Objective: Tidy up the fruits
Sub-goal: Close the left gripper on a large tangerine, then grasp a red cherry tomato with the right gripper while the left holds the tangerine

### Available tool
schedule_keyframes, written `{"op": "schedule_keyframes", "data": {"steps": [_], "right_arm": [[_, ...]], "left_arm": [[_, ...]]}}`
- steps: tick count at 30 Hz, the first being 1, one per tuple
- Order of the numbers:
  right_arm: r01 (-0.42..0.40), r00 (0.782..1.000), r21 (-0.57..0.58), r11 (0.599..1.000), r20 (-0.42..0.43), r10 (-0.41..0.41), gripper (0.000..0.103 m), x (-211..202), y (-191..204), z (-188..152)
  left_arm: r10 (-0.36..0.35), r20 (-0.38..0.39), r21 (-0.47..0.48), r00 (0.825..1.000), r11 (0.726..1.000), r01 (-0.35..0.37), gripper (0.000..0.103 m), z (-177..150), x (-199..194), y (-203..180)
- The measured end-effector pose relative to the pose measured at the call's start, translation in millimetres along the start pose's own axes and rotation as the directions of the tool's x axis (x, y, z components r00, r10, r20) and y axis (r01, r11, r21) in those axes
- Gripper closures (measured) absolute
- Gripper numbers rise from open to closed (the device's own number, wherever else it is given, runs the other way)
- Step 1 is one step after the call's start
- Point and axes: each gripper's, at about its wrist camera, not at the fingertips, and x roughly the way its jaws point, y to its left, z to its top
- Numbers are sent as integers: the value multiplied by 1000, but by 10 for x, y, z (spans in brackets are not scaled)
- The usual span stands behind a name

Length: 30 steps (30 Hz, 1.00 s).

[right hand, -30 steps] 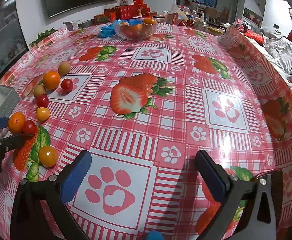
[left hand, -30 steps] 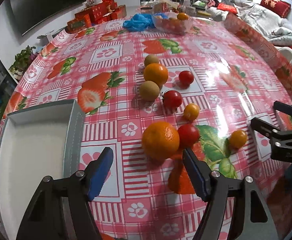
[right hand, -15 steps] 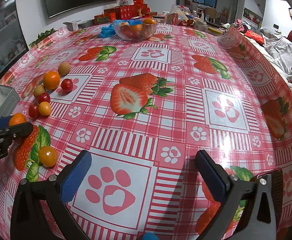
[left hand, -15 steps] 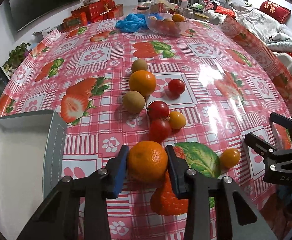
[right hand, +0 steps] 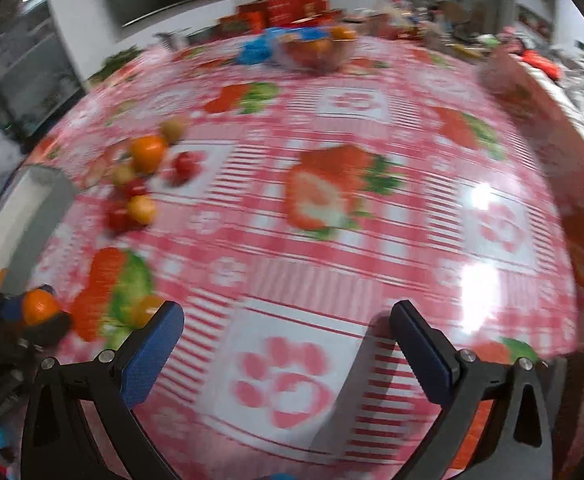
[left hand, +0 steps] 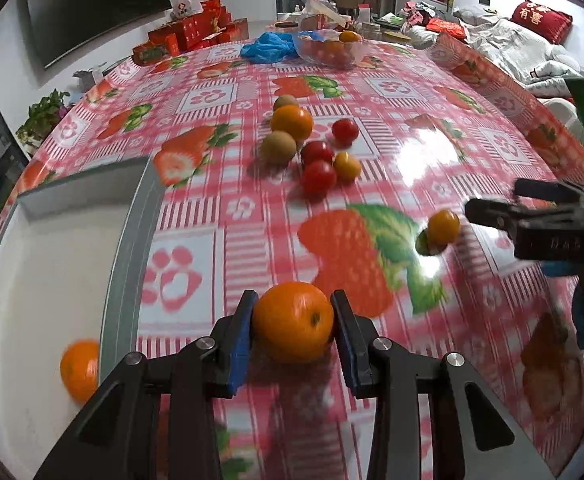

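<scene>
Since 1 s ago left gripper (left hand: 293, 330) went from wide open behind the orange (left hand: 294, 322) to clamped on it – blue pads (left hand: 239, 344) pressing both sides, fruit squarely between the tips, off the strawberry-print tablecloth (left hand: 219, 264) as far as I can judge. Whole rig has swung toward the grey tray (left hand: 125, 264), which now fills the 9 o'clock side of the left view; a second orange (left hand: 79, 370) already lies in it at approx 8 o'clock.

Key relation for next move: tray wall sits just beside the held orange at 9 o'clock, so drop-off looks like a short sideways carry over the rim – left hand is clearly the nearer one.

Right gripper (right hand: 287, 344) – jaws spread wide, nothing between them, only paw-print cloth below. Right view is motion-blurred. Small yellow-orange tomato (left hand: 443, 227) sits just off its left fingertip, 3 o'clock in left view – likely its next pick.

Remaining cluster (orange, 2 kiwis, cherry tomatoes (left hand: 318, 176)) at 12 o'clock, well apart from both grippers.
</scene>
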Motion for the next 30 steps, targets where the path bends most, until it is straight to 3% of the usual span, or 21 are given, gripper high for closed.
{"op": "schedule_keyframes", "data": {"steps": [5,10,19,22,23,24,26,30], "right_arm": [[-32,999,-41,999,-14,32,1,96,224,235],[-85,996,34,996,-30,86,14,252,272,502],[-64,998,16,998,-15,64,28,500,511,820],[-6,1000,-52,999,-3,6,45,537,643,826],[12,1000,-85,996,5,-12,67,533,690,817],[22,1000,-113,993,12,-20,81,532,725,806],[5,1000,-110,994,18,-4,81,509,703,774],[-108,994,-1,994,16,108,81,364,457,674]], "left_arm": [[2,5,-22,1000,1000,-2,64,-99,-63,26],[-5,11,-36,1000,999,5,64,-135,-78,51],[-4,15,-37,1000,999,4,64,-136,-76,59],[-3,15,-41,1000,999,3,64,-133,-74,64],[-2,15,-40,1000,999,3,64,-133,-73,58],[-2,15,-42,1000,999,2,64,-131,-70,58],[-1,16,-45,1000,999,2,64,-132,-72,56],[2,19,-47,1000,999,-2,64,-136,-73,45]]}}
